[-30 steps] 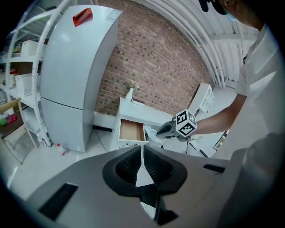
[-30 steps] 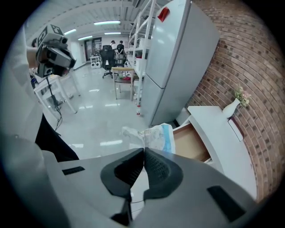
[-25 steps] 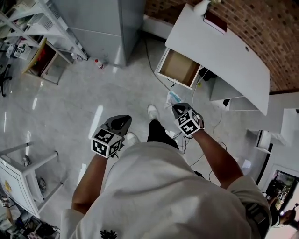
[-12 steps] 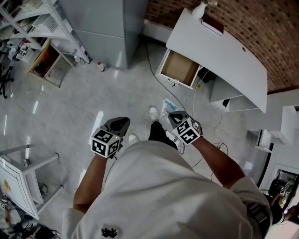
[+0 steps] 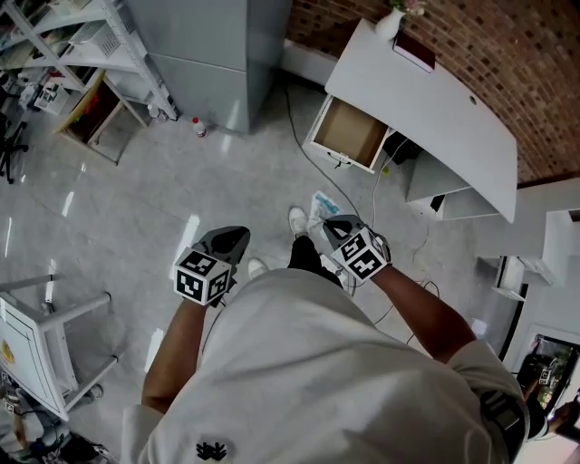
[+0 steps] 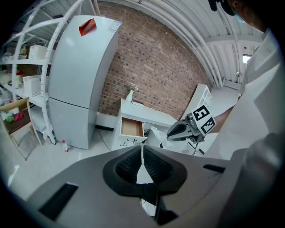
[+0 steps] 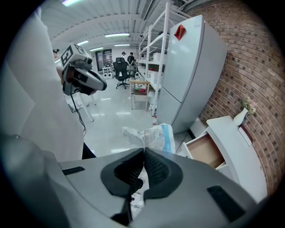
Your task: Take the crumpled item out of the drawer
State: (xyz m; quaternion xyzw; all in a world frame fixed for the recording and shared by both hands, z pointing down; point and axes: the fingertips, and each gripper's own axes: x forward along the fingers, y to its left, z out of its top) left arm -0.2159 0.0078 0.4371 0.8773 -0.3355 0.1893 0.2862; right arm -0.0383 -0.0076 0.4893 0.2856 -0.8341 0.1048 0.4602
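Crumpled item (image 7: 151,137) in right gripper (image 7: 144,151)

Pale glossy floor (image 5: 127,190) bounded by a red brick wall (image 5: 535,72), with a white desk (image 5: 435,113) set against it and a small white vase (image 5: 390,23) at the desk's far corner. Beside the desk a tall grey refrigerator (image 5: 199,45), then white shelving racks (image 5: 63,45) along the floor's left edge. Overhead, long strip lights (image 7: 116,35) on a ribbed ceiling (image 7: 89,18).
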